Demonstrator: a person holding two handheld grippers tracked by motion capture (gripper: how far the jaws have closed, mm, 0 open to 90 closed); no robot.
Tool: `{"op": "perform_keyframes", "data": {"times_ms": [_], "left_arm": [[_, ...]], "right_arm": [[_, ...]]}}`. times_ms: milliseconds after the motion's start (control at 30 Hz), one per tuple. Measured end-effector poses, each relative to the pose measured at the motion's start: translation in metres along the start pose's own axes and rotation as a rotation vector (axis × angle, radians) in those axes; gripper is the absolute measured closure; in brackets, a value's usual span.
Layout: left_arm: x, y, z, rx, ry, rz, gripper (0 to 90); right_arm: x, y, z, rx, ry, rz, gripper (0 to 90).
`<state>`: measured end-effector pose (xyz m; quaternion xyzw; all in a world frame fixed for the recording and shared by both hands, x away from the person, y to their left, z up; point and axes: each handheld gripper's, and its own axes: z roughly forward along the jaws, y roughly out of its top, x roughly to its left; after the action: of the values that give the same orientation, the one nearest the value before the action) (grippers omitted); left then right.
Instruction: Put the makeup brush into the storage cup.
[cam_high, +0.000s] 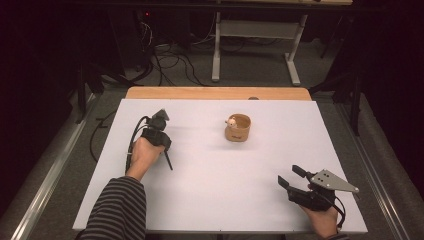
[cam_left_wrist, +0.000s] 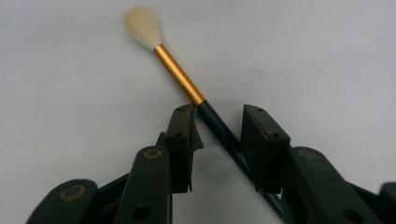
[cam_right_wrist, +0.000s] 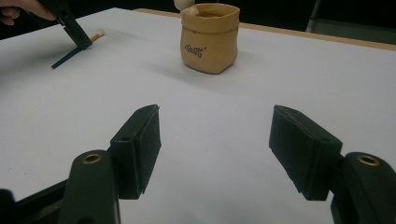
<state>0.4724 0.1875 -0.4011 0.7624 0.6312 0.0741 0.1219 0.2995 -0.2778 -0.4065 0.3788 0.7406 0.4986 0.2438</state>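
Straddling the brush (cam_left_wrist: 219, 128) near the worktop's (cam_high: 210, 195) left edge, my left gripper (cam_left_wrist: 217, 126) isn't yet pinching it. My right gripper (cam_right_wrist: 215, 140) hangs spread near the front right corner, open worktop ahead.

White table (cam_high: 210, 190): brush (cam_left_wrist: 187, 88), tan pot (cam_high: 237, 127)

brush (cam_left_wrist: 187, 88) left of cup (cam_high: 238, 128)

White table top (cam_high: 210, 190) bare between left gripper (cam_left_wrist: 217, 128) and right gripper (cam_high: 289, 176): wide lane there. Tan pot (cam_high: 237, 127) stands mid-table toward far edge, only upright obstacle; open surface on all its sides. Brush (cam_left_wrist: 187, 88) lies flat between left jaws, low, near left edge.
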Motion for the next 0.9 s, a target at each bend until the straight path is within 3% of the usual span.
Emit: {"op": "perform_keyframes", "data": {"times_ms": [433,900], "left_arm": [[0.0035,-0.0002,-0.0004,-0.002,0.001,0.002,74.2],[0.0038,-0.0004,-0.0007,0.001,-0.013,0.031,82.3]], "right_arm": [[0.0002,0.0,0.0,0.004,-0.001,0.003,35.8],[0.0003,-0.0001,-0.0001,0.004,-0.001,0.003,35.8]]}}
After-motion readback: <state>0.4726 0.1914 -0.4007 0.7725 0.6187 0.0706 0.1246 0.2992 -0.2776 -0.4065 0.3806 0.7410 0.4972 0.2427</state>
